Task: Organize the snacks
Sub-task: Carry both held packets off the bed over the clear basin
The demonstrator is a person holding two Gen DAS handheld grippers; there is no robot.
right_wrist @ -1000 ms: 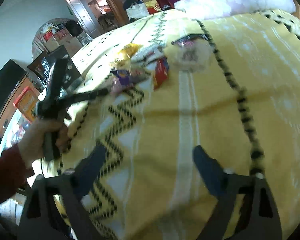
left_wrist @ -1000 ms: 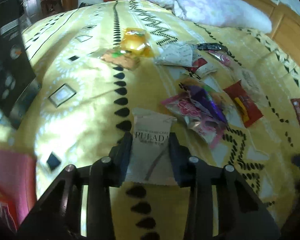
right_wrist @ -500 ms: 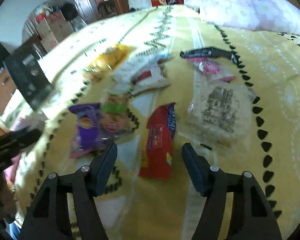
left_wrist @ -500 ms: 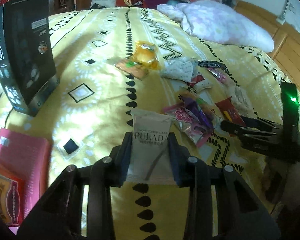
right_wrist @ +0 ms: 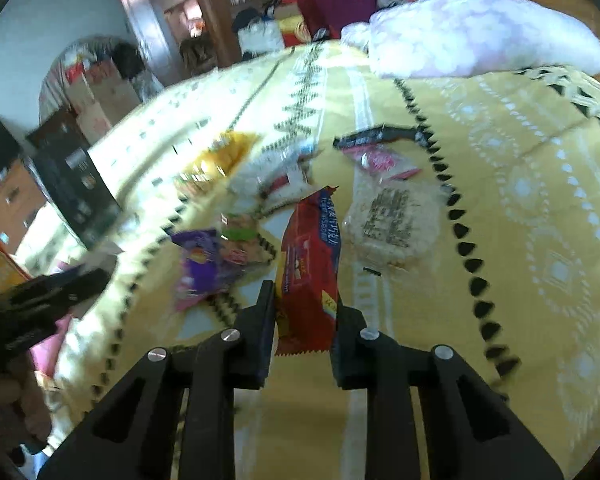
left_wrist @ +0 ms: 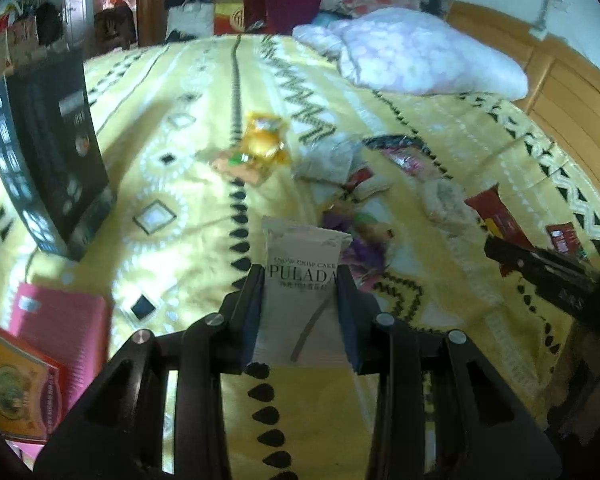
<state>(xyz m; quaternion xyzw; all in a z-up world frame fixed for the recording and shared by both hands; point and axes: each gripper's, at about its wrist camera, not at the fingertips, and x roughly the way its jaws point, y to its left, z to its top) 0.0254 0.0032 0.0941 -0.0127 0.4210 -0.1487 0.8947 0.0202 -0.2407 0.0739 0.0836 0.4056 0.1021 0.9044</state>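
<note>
The left gripper is clamped on a white cake packet, held above the yellow bedspread. The right gripper pinches a red snack packet; loose snacks lie toward ten o'clock.

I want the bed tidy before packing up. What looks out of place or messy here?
Snack packets lie loose on the yellow bedspread, overlapping at odd angles: purple packet, clear rice cracker pack, orange packet. Nothing looks torn or spilled. The left gripper holds a white packet; the right gripper holds a red one.
</note>
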